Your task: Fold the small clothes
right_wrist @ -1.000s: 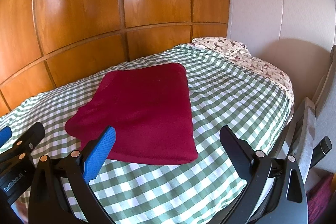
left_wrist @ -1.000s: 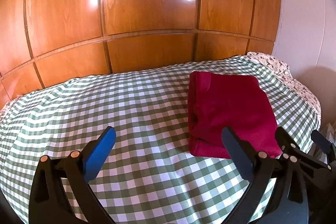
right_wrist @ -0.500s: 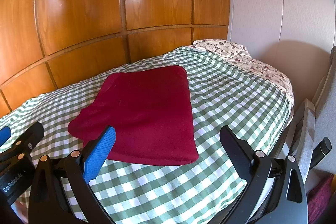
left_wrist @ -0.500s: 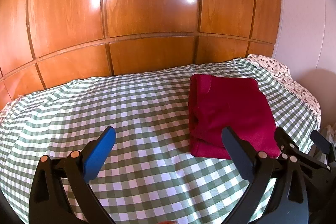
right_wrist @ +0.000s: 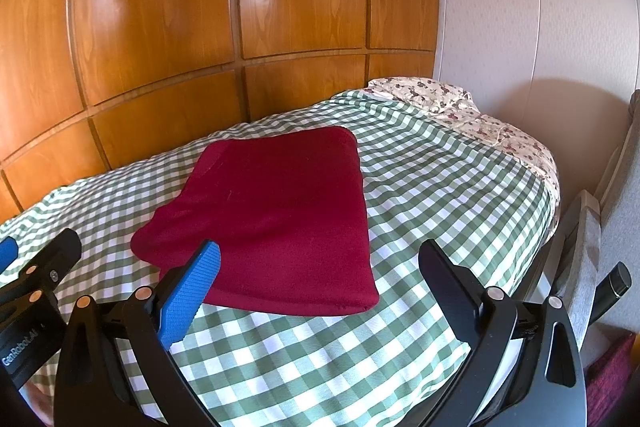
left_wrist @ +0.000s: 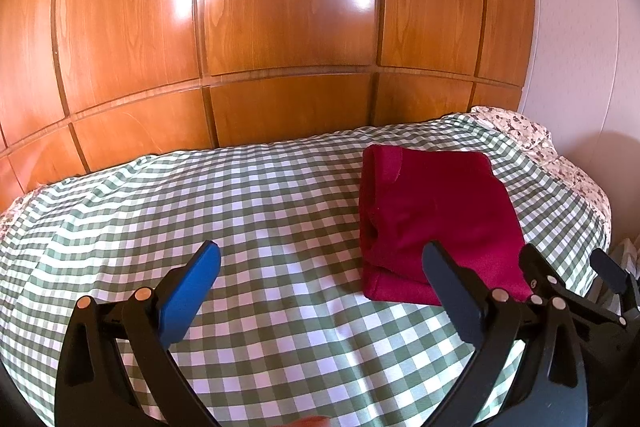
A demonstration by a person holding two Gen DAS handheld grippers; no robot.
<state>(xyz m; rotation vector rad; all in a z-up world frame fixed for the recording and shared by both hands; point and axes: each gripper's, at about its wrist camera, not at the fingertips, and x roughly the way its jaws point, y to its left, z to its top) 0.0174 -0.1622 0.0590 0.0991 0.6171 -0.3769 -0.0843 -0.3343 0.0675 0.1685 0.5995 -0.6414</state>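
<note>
A dark red garment lies folded into a flat rectangle on the green-and-white checked bedspread. It also shows in the right wrist view, in the middle of the bedspread. My left gripper is open and empty, above the bedspread to the left of the garment. My right gripper is open and empty, just short of the garment's near edge. The right gripper also shows at the right edge of the left wrist view, and the left gripper at the left edge of the right wrist view.
A wooden panelled wall runs behind the bed. A floral sheet shows at the bed's far right corner next to a white wall. A grey chair stands at the bed's right side.
Both grippers have drawn back and risen slightly from the bed; the garment sits a little lower in both views. The garment has not moved and both grippers stay open.
</note>
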